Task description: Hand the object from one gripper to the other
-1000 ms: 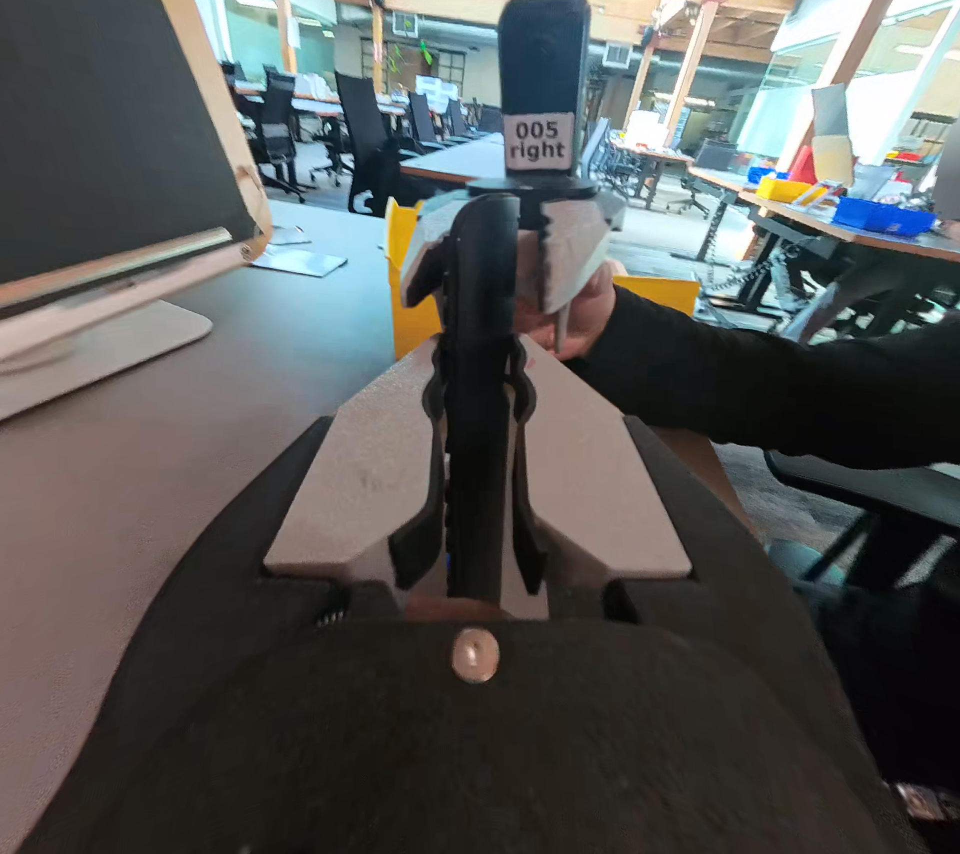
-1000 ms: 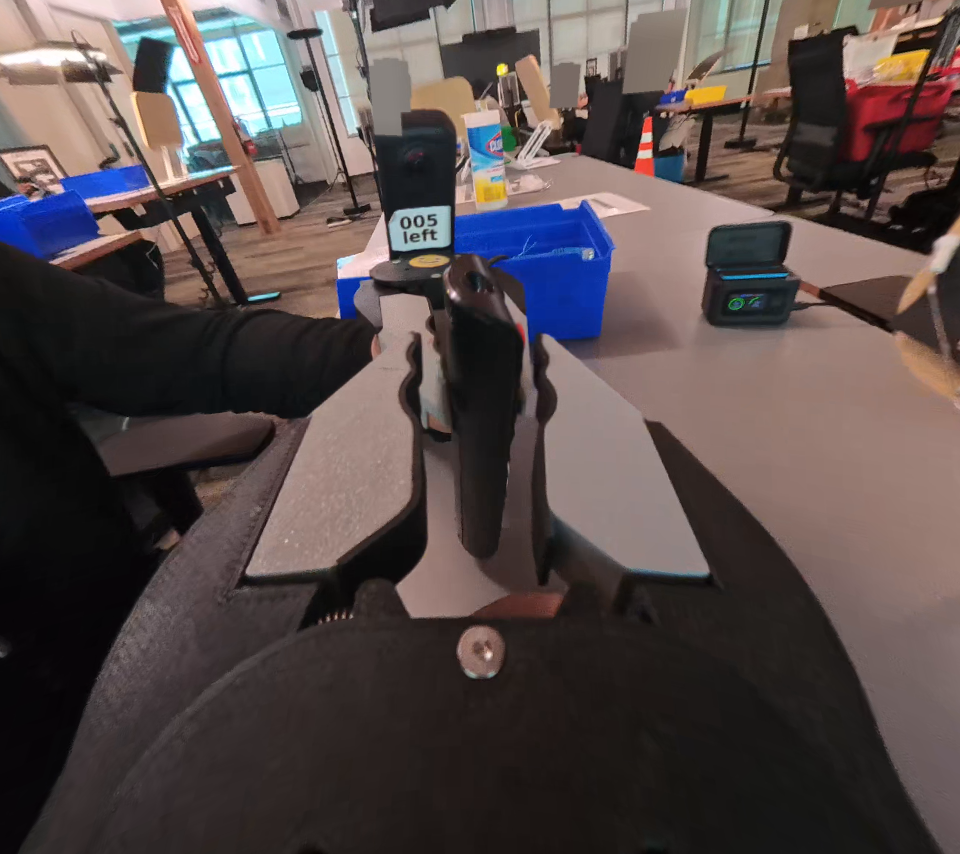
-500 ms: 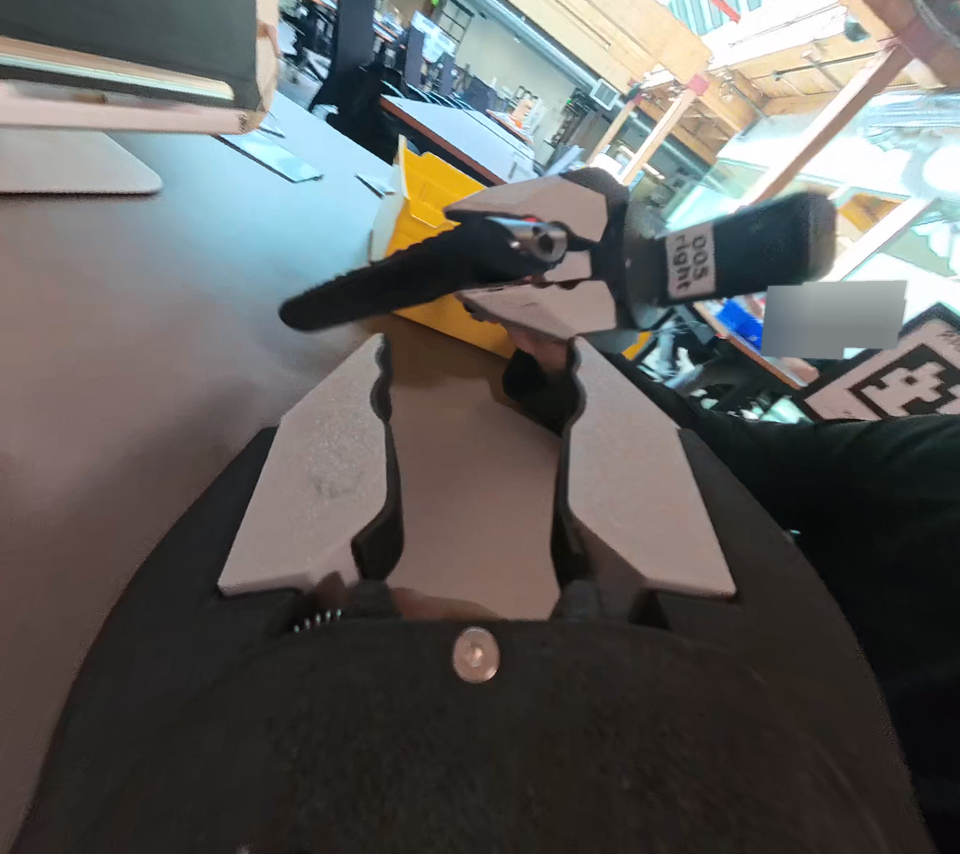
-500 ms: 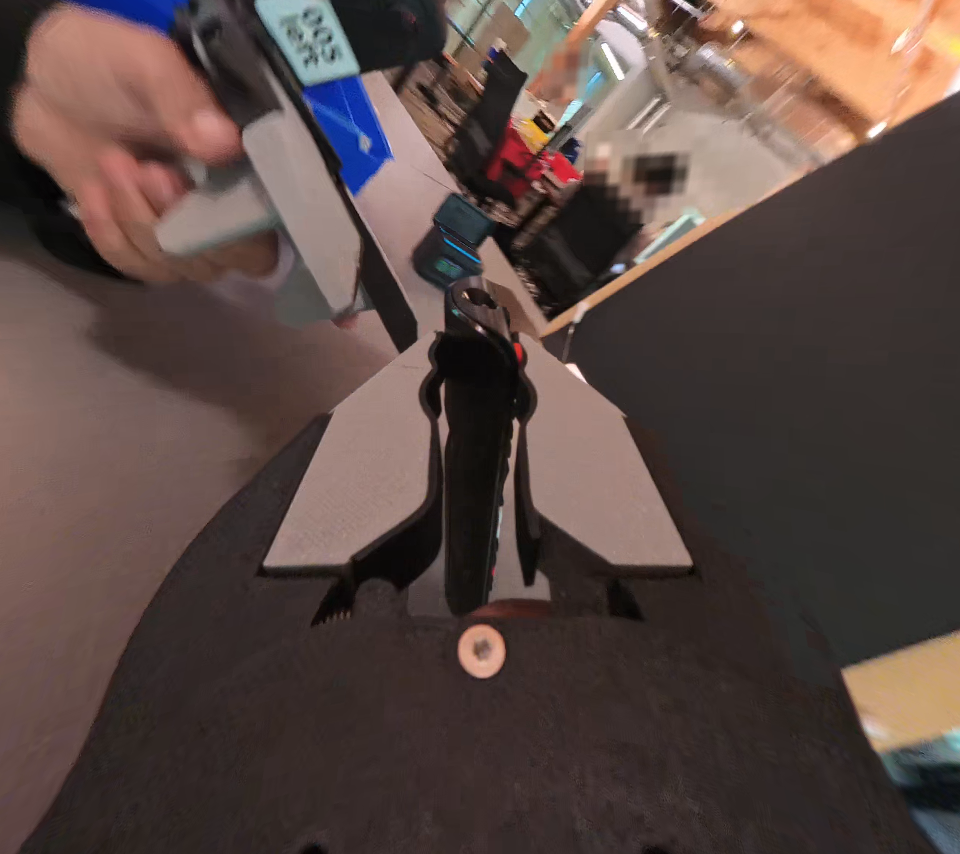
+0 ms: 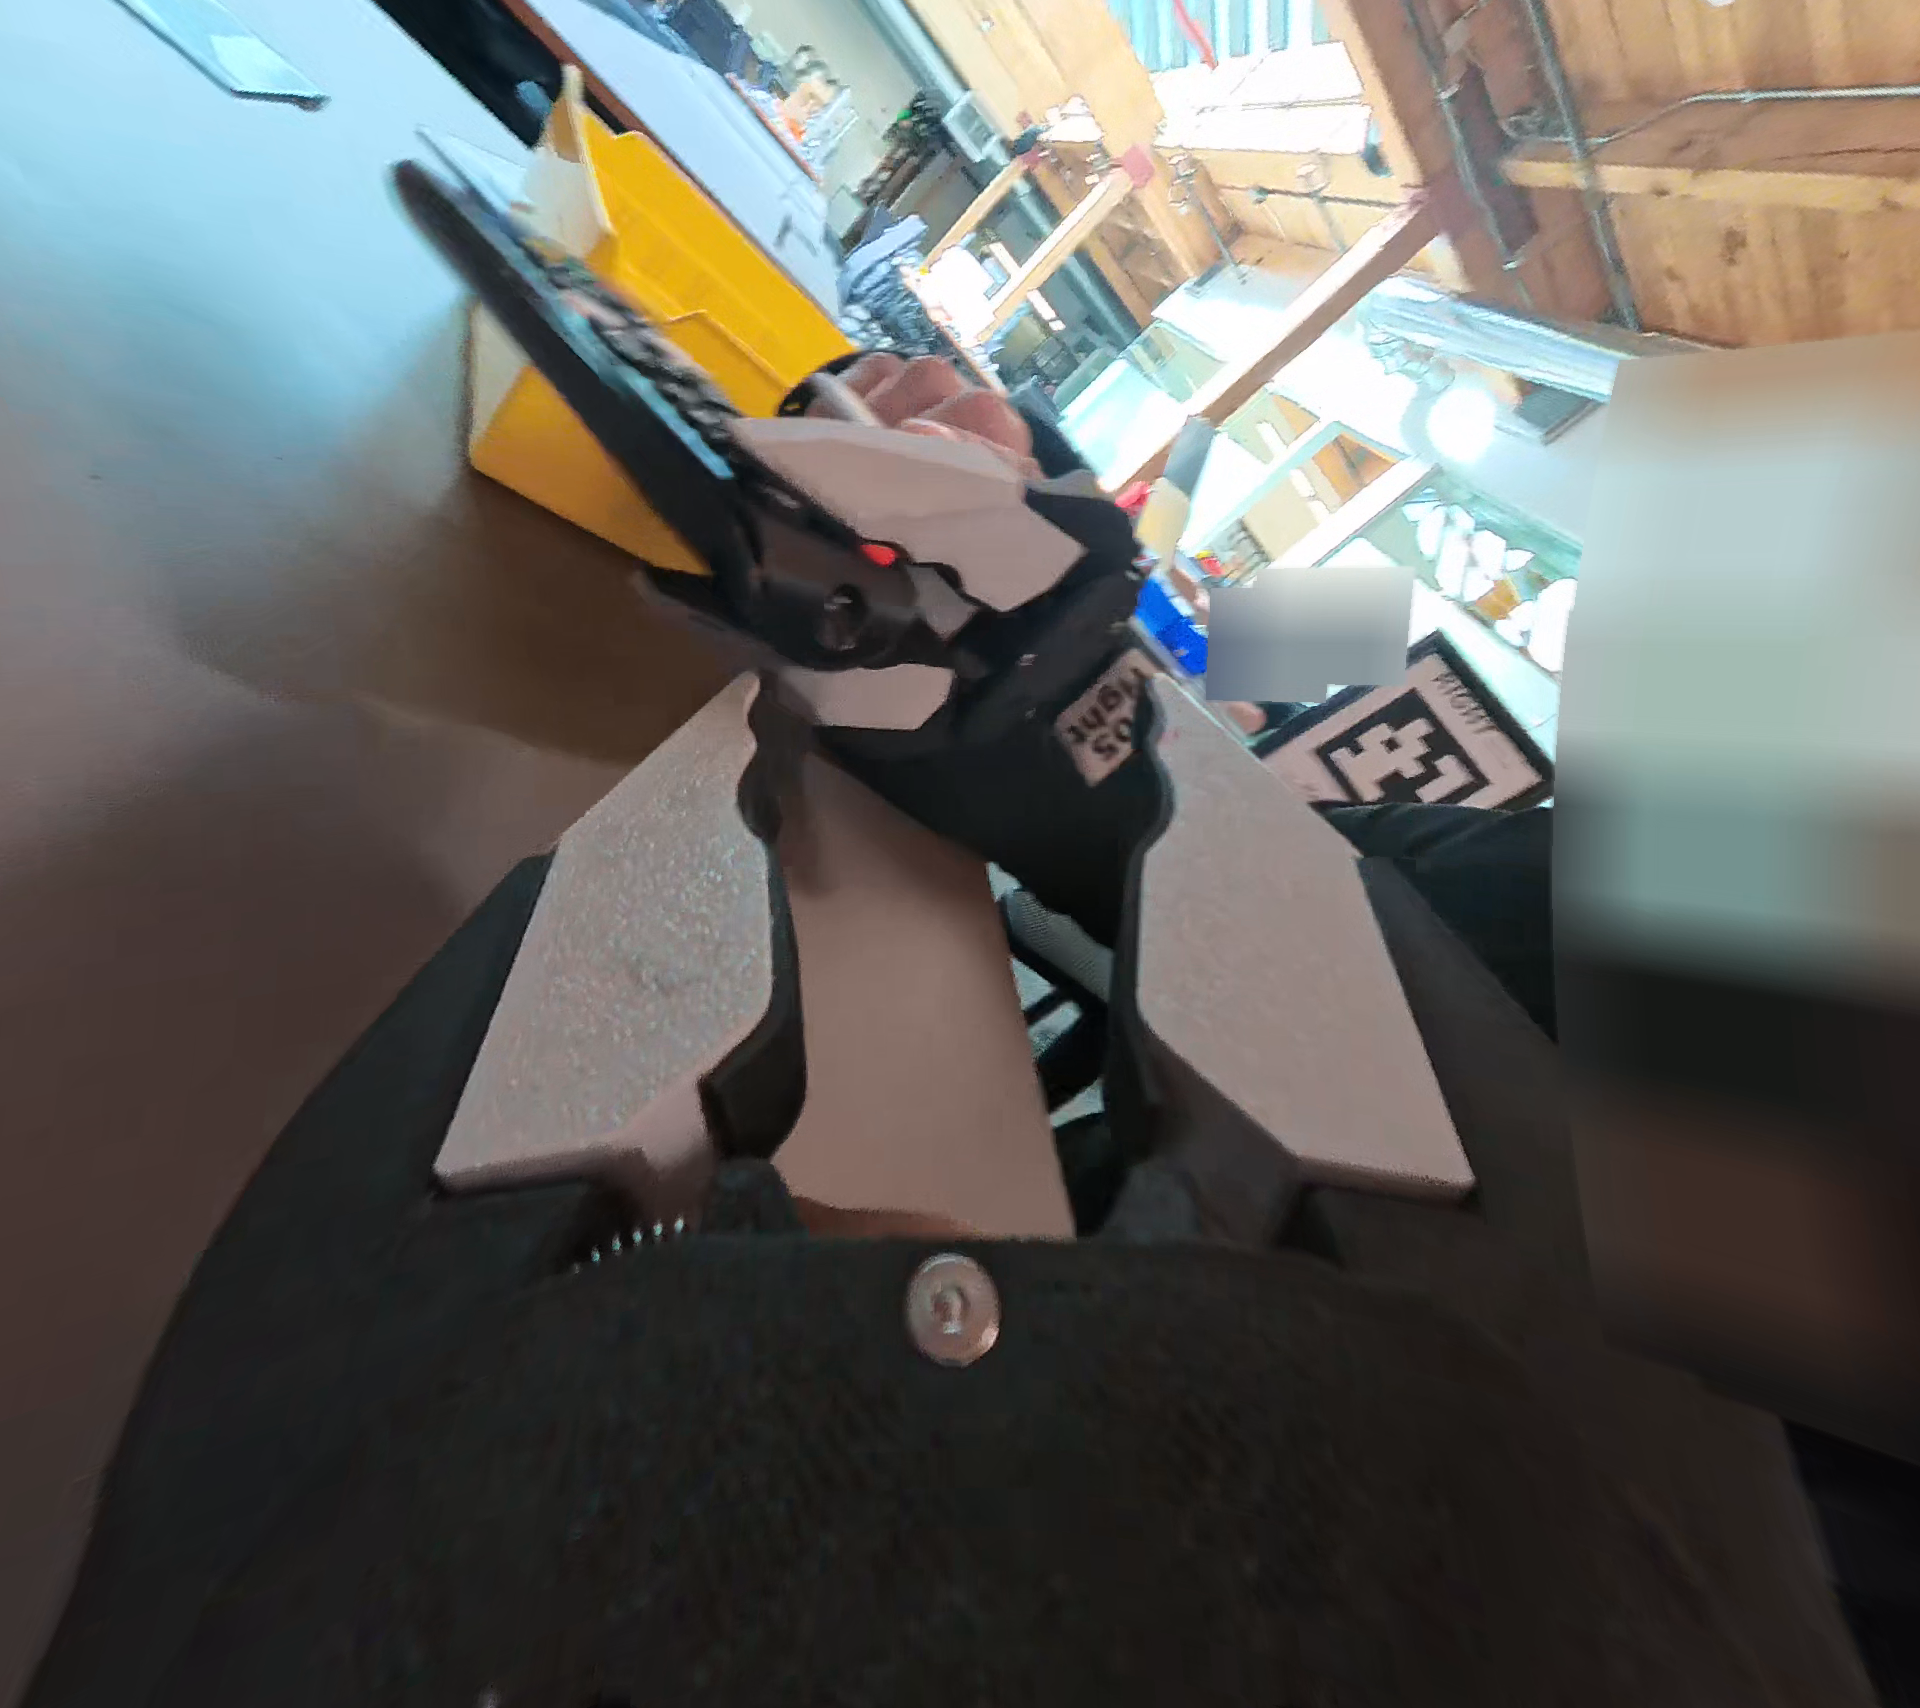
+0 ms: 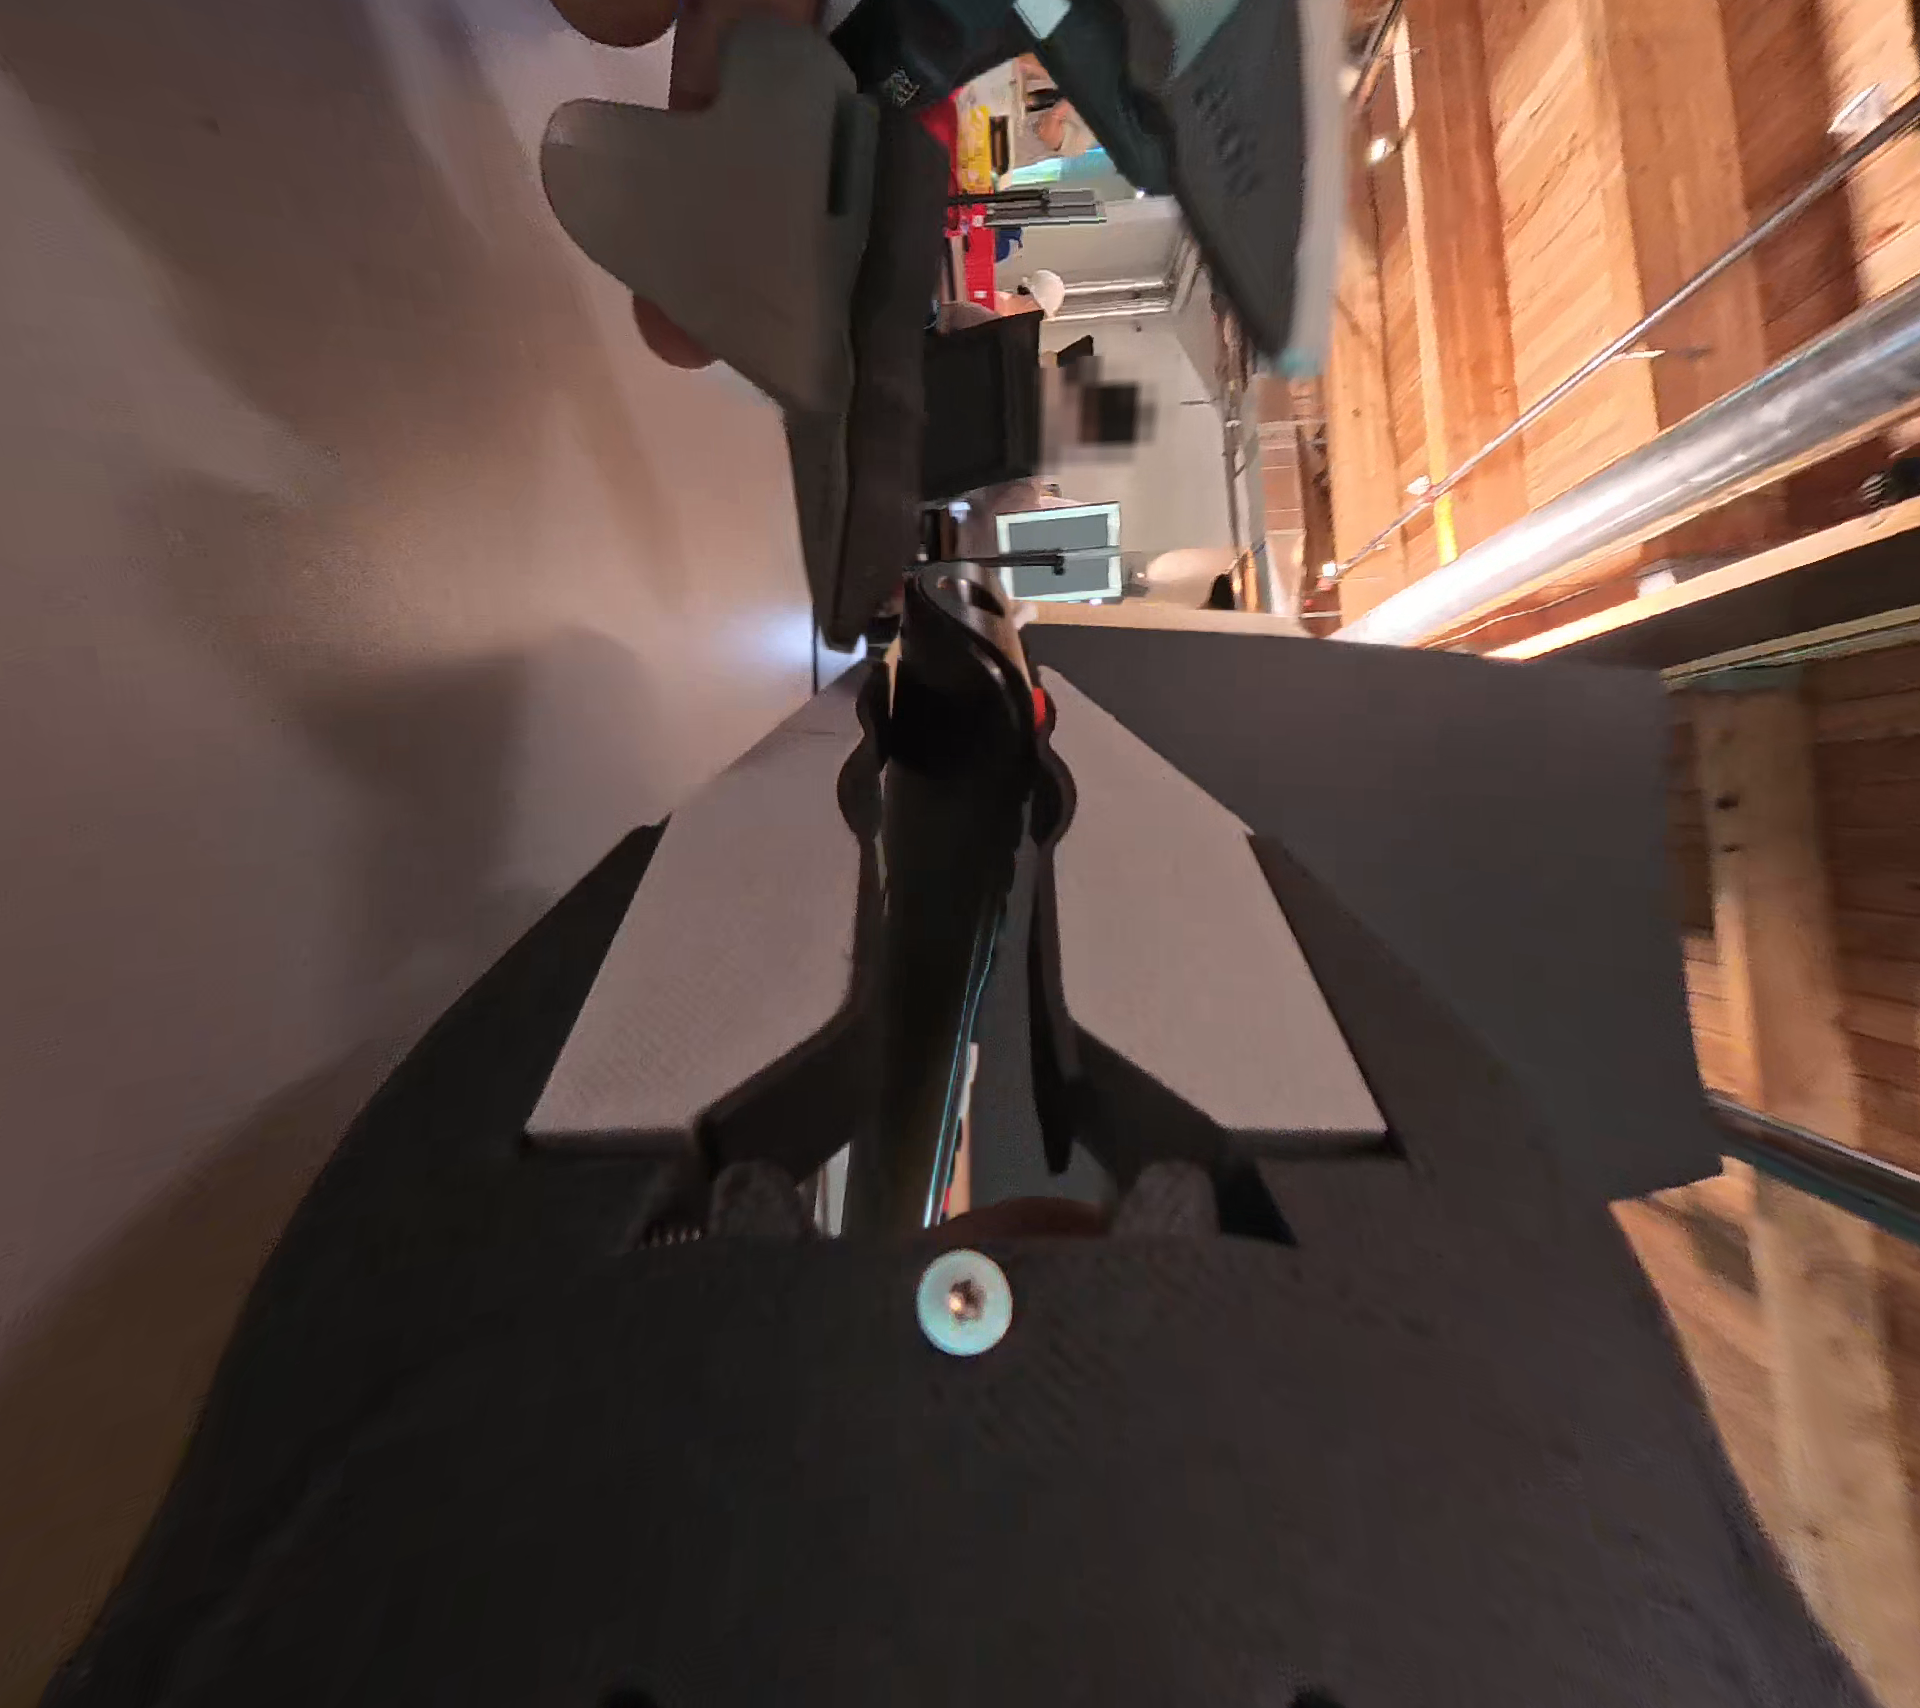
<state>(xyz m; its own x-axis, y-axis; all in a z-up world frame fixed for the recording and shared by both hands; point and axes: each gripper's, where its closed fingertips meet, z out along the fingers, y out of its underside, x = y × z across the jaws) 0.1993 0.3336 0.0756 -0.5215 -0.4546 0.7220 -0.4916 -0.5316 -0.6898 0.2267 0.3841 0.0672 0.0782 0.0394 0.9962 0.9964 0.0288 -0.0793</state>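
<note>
Since half a second ago the right gripper has rolled further and come closer to the left one; the tool it carries now points up and left instead of lying near level.

Left wrist view: left gripper (image 5: 951,837) jaws apart, nothing between them. Just beyond their tips, the right gripper (image 5: 831,593) with jaws clamped on the tool (image 5: 613,370), a long black object with a red dot near the grip point. The tool's free end slants across a yellow bin (image 5: 665,276) standing on the desk (image 5: 208,515). A hand (image 5: 925,401) shows behind the right gripper. Picture tilted and blurred.

Right wrist view: right gripper (image 6: 956,723) jaws closed tight on the tool (image 6: 940,910), which runs lengthwise between the fingers, its end poking past the tips. Left gripper (image 6: 1039,256) looms close at top, one grey finger (image 6: 727,224) plain, jaws wide. Desk (image 6: 312,515) on the left side, view rolled sideways.
</note>
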